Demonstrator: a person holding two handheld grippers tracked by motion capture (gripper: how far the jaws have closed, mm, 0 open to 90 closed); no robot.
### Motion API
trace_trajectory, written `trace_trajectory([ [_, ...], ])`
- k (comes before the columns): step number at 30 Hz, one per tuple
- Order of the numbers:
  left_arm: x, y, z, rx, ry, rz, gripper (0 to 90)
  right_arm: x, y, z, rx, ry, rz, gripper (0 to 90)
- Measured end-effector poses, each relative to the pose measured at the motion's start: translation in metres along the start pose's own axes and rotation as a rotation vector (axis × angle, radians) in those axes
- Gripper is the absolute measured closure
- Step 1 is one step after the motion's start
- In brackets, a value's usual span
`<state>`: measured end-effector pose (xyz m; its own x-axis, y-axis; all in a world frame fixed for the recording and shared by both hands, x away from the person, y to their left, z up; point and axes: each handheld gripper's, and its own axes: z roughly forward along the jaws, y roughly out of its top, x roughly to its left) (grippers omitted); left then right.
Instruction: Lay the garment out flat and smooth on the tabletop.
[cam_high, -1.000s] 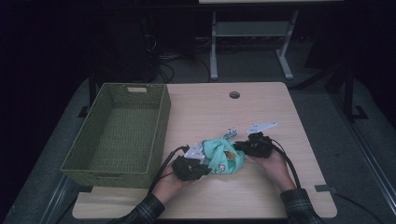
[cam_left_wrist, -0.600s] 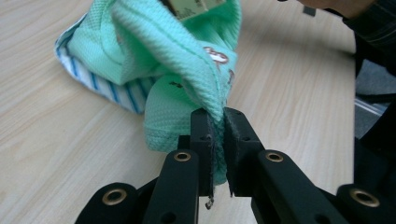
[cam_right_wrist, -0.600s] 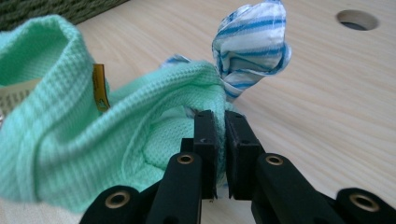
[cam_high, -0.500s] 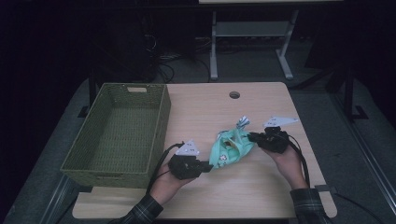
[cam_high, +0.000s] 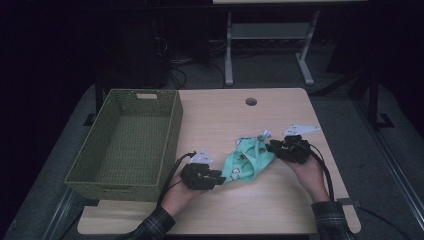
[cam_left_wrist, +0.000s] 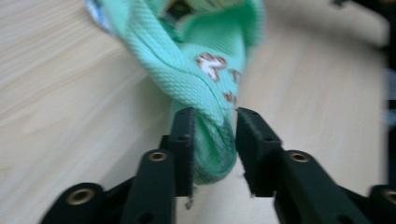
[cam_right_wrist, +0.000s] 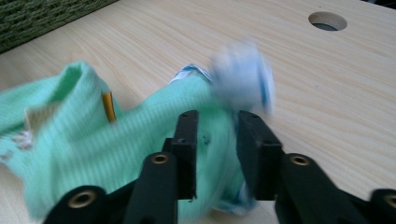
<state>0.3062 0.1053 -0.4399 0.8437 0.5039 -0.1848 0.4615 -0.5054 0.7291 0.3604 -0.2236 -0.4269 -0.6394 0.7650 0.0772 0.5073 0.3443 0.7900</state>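
Note:
A mint-green cloth (cam_high: 247, 160) with small brown-and-white prints lies stretched on the table between my two grippers. My left gripper (cam_high: 220, 177) is at its lower left end. In the left gripper view a rolled fold of the cloth (cam_left_wrist: 187, 70) sits between the jaws of that gripper (cam_left_wrist: 215, 114), with a gap beside the right pad; the jaws have just been opening. My right gripper (cam_high: 270, 146) is at the upper right end. Its jaws (cam_right_wrist: 218, 115) have also just been opening, and the blurred cloth (cam_right_wrist: 154, 126) is still between them, with a white-and-blue part (cam_right_wrist: 243, 79) above.
A green woven basket (cam_high: 172, 130) stands empty along the table's left side, close to my left hand. The wooden table (cam_high: 280, 200) has a round cable hole (cam_high: 251, 101) near its far edge. The basket's wall (cam_right_wrist: 42, 14) shows far off in the right gripper view.
My right gripper moved right, drawing the bunched cloth out into a strip. Both grippers' jaws have since opened a little. The left hand stayed near the basket.

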Motion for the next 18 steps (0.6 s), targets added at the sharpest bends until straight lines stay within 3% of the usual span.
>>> trace_trajectory([
  [3, 0.003, 0.0, 0.0, -0.013, 0.027, -0.01, 61.4, 0.0, 0.0, -0.001, -0.01, 0.001, 0.003, 64.5],
  [8, -0.002, 0.003, -0.004, -0.029, 0.045, 0.014, 57.5, 0.001, 0.0, -0.006, -0.022, 0.009, 0.009, 64.5],
  [18, -0.008, -0.001, 0.017, 0.051, 0.033, 0.049, 45.7, 0.008, -0.009, -0.014, 0.001, 0.02, 0.006, 64.4],
])
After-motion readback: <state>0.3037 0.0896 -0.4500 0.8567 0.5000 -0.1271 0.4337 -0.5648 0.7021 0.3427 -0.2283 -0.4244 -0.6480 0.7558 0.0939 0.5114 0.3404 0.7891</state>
